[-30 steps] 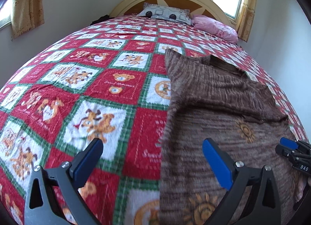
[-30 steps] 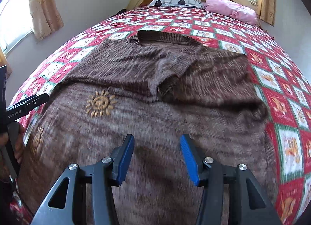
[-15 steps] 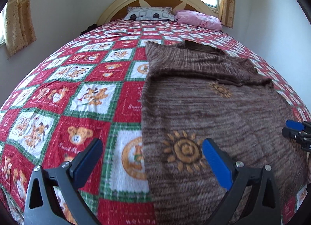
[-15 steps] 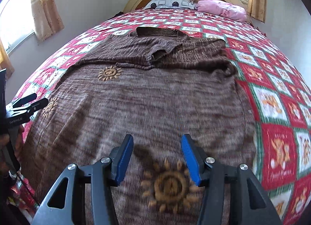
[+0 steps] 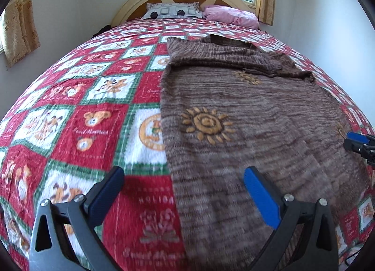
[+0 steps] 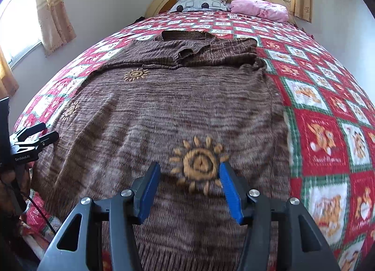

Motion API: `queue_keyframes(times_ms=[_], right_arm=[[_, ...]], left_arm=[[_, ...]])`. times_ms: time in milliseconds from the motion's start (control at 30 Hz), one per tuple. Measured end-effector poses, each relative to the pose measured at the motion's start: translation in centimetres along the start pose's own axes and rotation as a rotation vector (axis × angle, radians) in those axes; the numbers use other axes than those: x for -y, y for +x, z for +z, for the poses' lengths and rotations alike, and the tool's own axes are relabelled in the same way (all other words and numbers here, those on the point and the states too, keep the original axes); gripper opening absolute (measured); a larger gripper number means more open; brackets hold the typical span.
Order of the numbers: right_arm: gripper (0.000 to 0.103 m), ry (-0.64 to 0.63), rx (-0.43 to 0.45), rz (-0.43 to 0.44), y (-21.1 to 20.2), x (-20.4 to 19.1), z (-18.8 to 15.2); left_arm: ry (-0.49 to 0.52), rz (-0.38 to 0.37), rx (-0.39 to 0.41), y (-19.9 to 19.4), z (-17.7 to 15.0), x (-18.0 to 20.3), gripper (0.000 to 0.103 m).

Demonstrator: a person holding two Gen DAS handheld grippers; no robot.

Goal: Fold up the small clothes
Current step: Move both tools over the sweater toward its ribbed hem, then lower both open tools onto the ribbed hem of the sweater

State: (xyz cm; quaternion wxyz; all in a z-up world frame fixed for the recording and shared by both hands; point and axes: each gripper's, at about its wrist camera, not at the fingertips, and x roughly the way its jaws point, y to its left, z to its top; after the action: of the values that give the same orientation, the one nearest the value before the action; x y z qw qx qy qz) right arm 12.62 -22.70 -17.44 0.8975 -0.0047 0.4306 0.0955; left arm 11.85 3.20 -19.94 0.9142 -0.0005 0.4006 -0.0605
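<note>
On the bed, a brown knit sweater lies flat, long axis running 6 to 12 o'clock, collar at 12, hem at 6, orange suns stitched across it. Left claw and right claw hover above it, jaws apart, empty.

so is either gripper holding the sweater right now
No. The left gripper and right gripper are both open above the sweater, gripping nothing.
</note>
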Motion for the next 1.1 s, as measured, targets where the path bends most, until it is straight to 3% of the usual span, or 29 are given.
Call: queue_keyframes(times_ms=[300,700,933,1000,1100], right_arm=[[0.054,0.016,0.035,-0.015,-4.4,0.4,-3.3],[0.054,0.095,0.033,-0.055,-6.7,3.0,-6.7],[0.054,0.087,0.009,-0.027,-6.1,2.5,-7.3],[0.054,0.093,0.004,-0.027,-5.9,2.7,-7.5],[0.054,0.11,-0.004,-0.024,-5.8,3.0,-7.7]], left_arm=[[0.071,-0.028,0.017,-3.9,-2.3,1.2,0.103],[0.084,-0.009,-0.017,-4.5,-3.6,2.1,0.103],[0.058,-0.061,-0.065,-4.0,-4.4,2.2,0.084],[0.053,-0.063,-0.055,-4.1,-4.6,2.2,0.083],[0.041,-0.089,-0.058,-4.5,-4.7,2.3,0.074]])
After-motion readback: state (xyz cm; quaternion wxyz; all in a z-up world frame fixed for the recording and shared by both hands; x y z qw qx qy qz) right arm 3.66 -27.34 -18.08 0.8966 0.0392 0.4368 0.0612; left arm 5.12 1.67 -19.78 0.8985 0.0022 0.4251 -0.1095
